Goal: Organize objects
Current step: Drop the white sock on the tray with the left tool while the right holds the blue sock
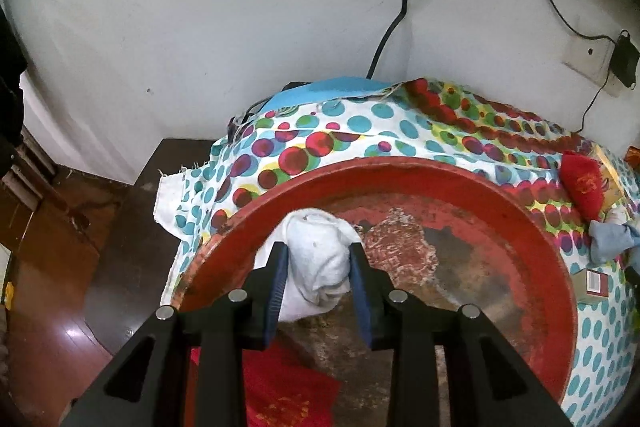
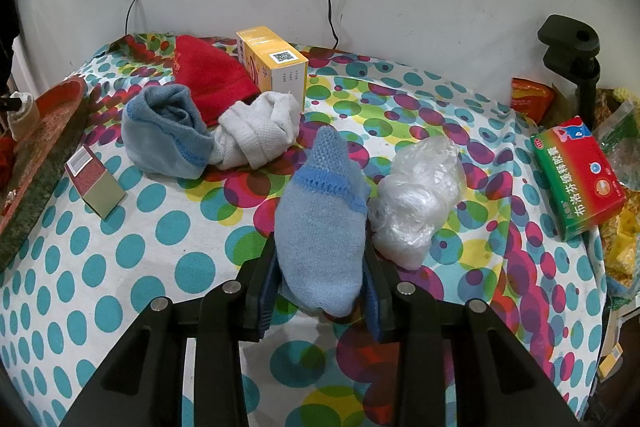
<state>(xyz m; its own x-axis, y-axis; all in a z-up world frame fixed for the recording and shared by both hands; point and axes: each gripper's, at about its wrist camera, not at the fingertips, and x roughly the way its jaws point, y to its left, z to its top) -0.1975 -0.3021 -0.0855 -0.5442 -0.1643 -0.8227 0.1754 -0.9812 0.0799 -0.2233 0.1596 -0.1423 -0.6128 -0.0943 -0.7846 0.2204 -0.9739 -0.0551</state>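
A rolled white sock [image 1: 318, 259] is sitting clamped between the pads of the left gripper [image 1: 318, 269], hanging over the near part of a worn red tray [image 1: 400, 171]; a red cloth [image 1: 280, 395] is lying in the tray below the gripper; the tray is resting on the table [image 2: 120, 267], which is wearing a spotted cloth. The right gripper [image 2: 320, 283] is squeezing a pale blue knitted sock [image 2: 320, 227], whose toe is pointing away from the camera over the cloth; a crumpled clear plastic bag [image 2: 416, 199] is lying just beside it on the right. Farther back, a second blue sock [image 2: 164, 135] is touching a knotted white sock [image 2: 260, 135]; a red hat [image 2: 208, 75] and a yellow box [image 2: 272, 63] are sitting behind them near the wall. A small red-and-grey box [image 2: 94, 183] is lying near the tray's edge; a green-and-red medicine box [image 2: 576, 179] is resting at the table's right side.
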